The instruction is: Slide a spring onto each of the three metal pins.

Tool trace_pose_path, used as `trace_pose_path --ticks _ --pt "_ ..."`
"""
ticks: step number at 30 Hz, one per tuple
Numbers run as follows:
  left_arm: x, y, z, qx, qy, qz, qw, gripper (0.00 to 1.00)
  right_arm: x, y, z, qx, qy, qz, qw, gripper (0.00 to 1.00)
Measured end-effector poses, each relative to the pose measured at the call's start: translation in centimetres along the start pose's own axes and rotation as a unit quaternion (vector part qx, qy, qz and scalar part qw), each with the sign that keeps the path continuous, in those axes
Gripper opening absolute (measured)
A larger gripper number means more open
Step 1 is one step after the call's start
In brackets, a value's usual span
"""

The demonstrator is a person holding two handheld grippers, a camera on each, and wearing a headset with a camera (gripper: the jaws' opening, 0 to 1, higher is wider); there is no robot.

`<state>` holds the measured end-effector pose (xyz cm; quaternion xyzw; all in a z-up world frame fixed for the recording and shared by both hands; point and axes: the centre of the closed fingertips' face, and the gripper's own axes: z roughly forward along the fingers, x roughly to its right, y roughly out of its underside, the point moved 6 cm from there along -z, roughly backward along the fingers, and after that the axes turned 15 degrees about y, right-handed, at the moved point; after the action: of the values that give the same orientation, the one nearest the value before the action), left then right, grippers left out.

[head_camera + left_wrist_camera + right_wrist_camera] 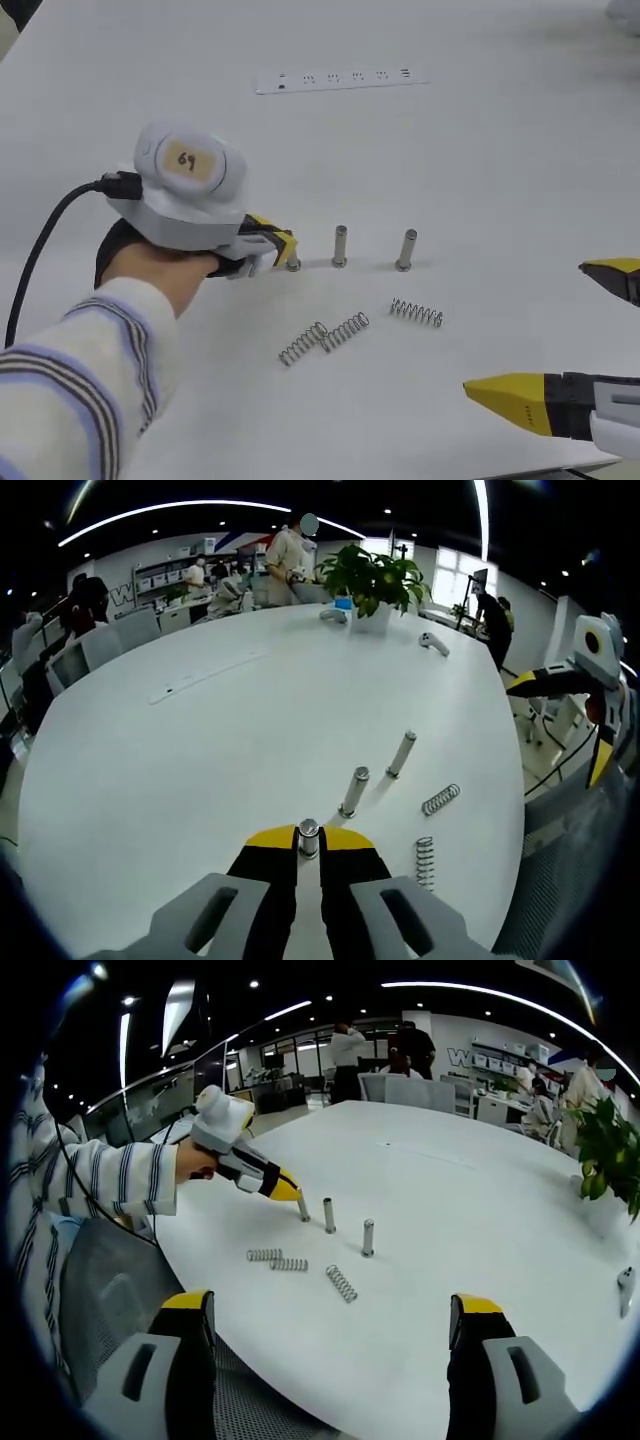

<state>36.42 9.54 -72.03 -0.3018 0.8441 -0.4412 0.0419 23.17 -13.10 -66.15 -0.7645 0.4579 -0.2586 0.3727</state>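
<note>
Three metal pins stand upright in a row on the white table: the left pin, the middle pin and the right pin. My left gripper is shut on the left pin, whose top shows between the yellow tips. Three loose springs lie in front of the pins: one touching a second, the third apart to the right. My right gripper hovers wide open at the near right, holding nothing; its own view has the springs and pins ahead of it.
A white power strip lies flat further back on the table. A potted plant and a small white object sit at the table's other end. People stand in the background. The table's near edge is close to the right gripper.
</note>
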Motion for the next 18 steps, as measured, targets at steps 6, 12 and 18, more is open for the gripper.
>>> trace_pose_path --ticks 6,12,18 --pt "0.04 0.05 -0.05 0.002 -0.002 0.005 1.0 0.0 -0.06 -0.04 -0.03 0.002 -0.001 -0.001 1.0 0.96" --pt "0.07 -0.01 0.05 0.005 0.006 -0.005 1.0 0.01 -0.13 -0.02 -0.14 0.0 -0.001 -0.005 1.0 0.95" --pt "0.09 -0.04 0.16 0.005 0.003 0.001 1.0 0.01 0.12 -0.06 -0.34 0.004 0.004 0.0 1.0 0.95"
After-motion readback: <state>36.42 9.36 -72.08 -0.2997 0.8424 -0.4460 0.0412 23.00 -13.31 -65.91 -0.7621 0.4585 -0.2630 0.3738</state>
